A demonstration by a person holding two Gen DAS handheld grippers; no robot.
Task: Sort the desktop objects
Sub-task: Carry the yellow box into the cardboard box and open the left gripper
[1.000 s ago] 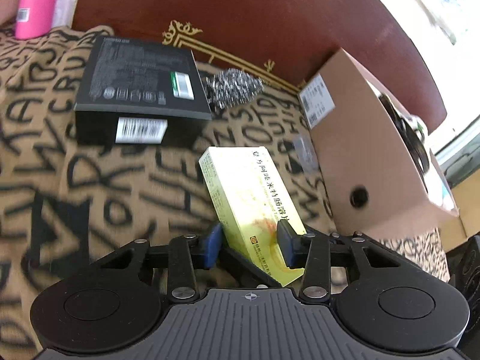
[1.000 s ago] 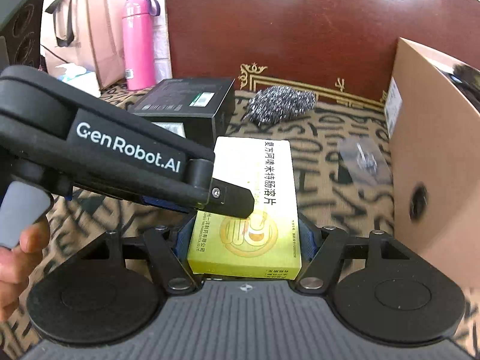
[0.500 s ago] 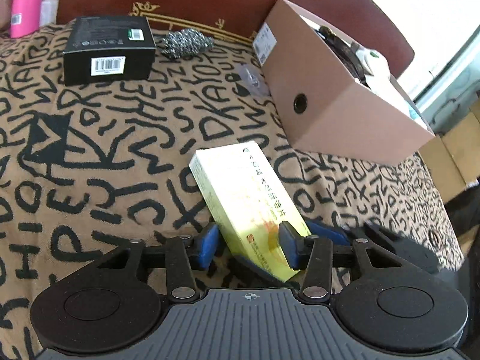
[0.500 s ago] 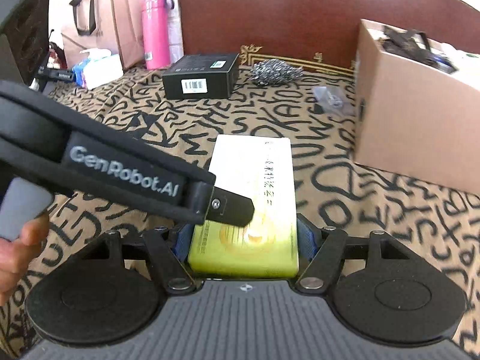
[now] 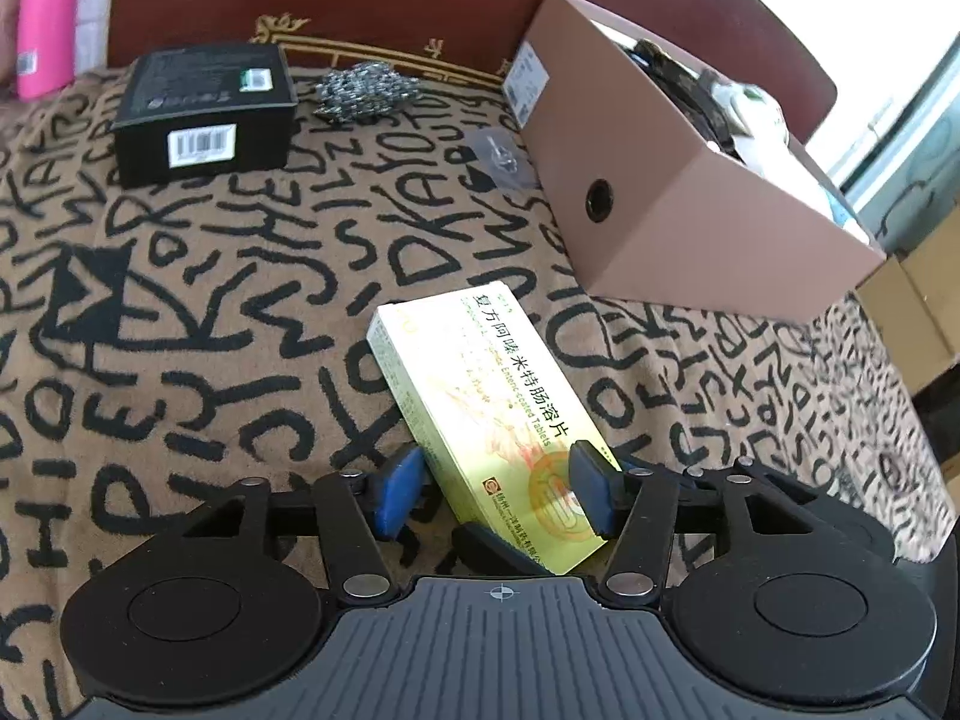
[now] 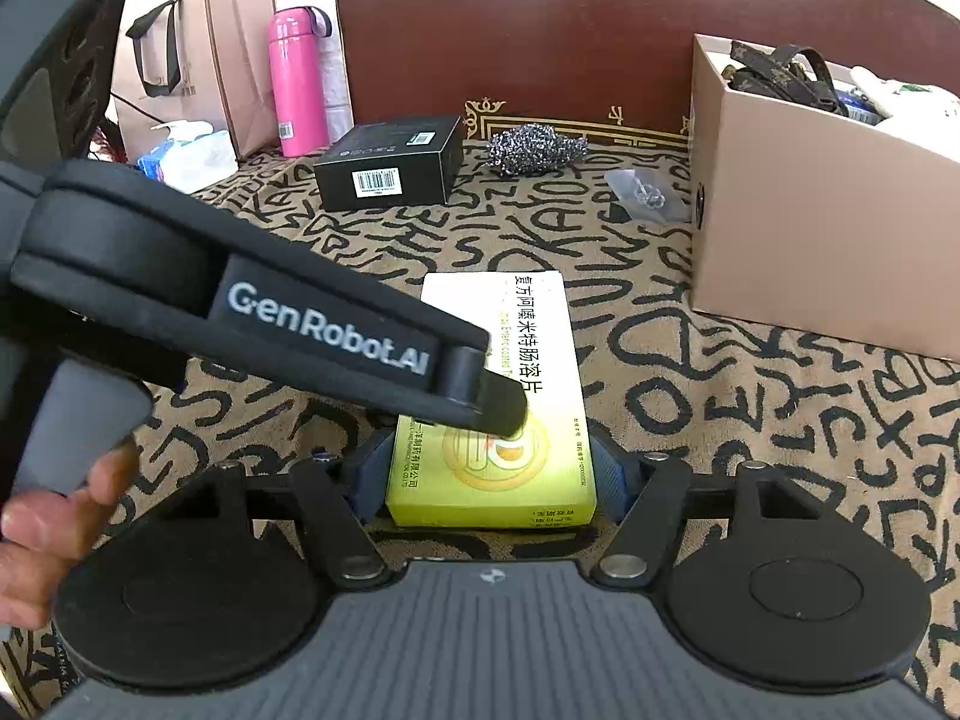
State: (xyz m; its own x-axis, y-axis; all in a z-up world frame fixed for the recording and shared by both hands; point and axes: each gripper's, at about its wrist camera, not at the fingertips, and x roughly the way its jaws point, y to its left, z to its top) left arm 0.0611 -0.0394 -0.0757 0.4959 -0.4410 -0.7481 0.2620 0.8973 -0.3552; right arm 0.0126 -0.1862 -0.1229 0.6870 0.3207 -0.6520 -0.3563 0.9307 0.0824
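Right wrist: gripper (image 6: 489, 474) clamping box (image 6: 498, 384)

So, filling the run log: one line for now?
left tongs: just opened | right tongs: just closed on tablet box | carton: beyond

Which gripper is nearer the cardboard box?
Right. Right gripper, jaws just closing on the yellow box, sits left of the cardboard box; left gripper, jaws just opening, reaches in from farther left.

Glossy card medicine box (image 5: 498, 420) on woven cloth (image 5: 198, 312).
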